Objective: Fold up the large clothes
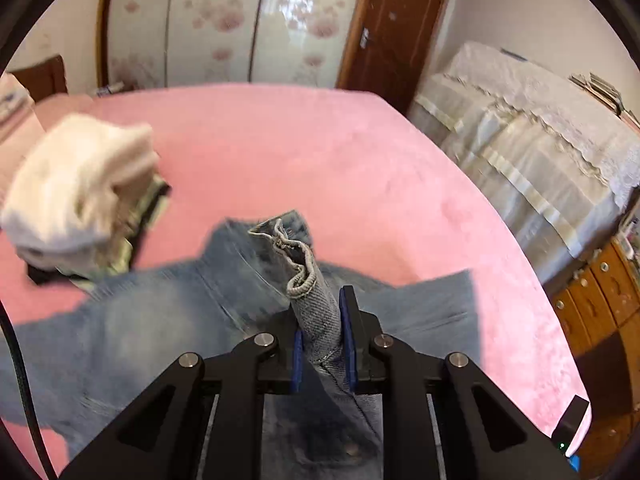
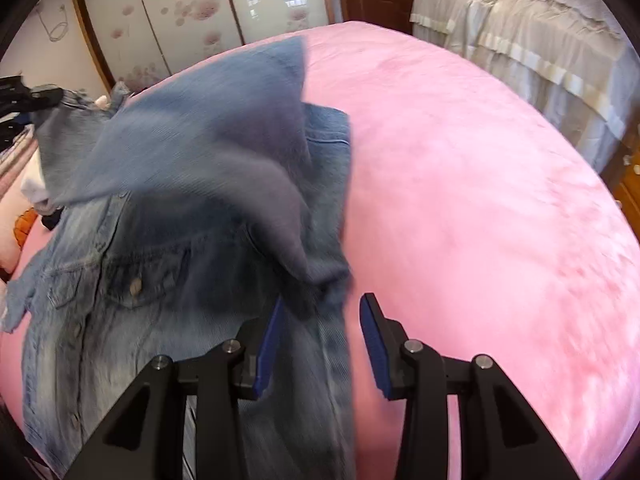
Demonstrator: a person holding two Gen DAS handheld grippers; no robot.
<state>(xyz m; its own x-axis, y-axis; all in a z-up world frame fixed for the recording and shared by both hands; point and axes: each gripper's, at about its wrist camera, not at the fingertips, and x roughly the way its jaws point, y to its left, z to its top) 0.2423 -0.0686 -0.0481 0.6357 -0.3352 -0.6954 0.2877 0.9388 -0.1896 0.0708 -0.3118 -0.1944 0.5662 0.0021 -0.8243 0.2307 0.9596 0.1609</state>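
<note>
A blue denim jacket [image 2: 160, 240] lies on a pink bed [image 2: 480, 200], buttons and chest pocket up. My left gripper [image 1: 320, 320] is shut on a frayed edge of the denim jacket [image 1: 312, 304] and holds it above the bed. My right gripper [image 2: 322, 320] is open just over the jacket's right side; a blurred flap of denim [image 2: 224, 128] hangs in the air in front of it, with nothing between its pads. The left gripper [image 2: 24, 96] shows at the far left of the right wrist view, holding denim.
A stack of folded clothes [image 1: 80, 196], white on top, sits on the bed at the left. A cloth-covered piece of furniture [image 1: 532, 152] stands right of the bed, wooden drawers [image 1: 600, 292] beside it. A wardrobe [image 1: 208, 24] and a brown door [image 1: 392, 28] lie behind.
</note>
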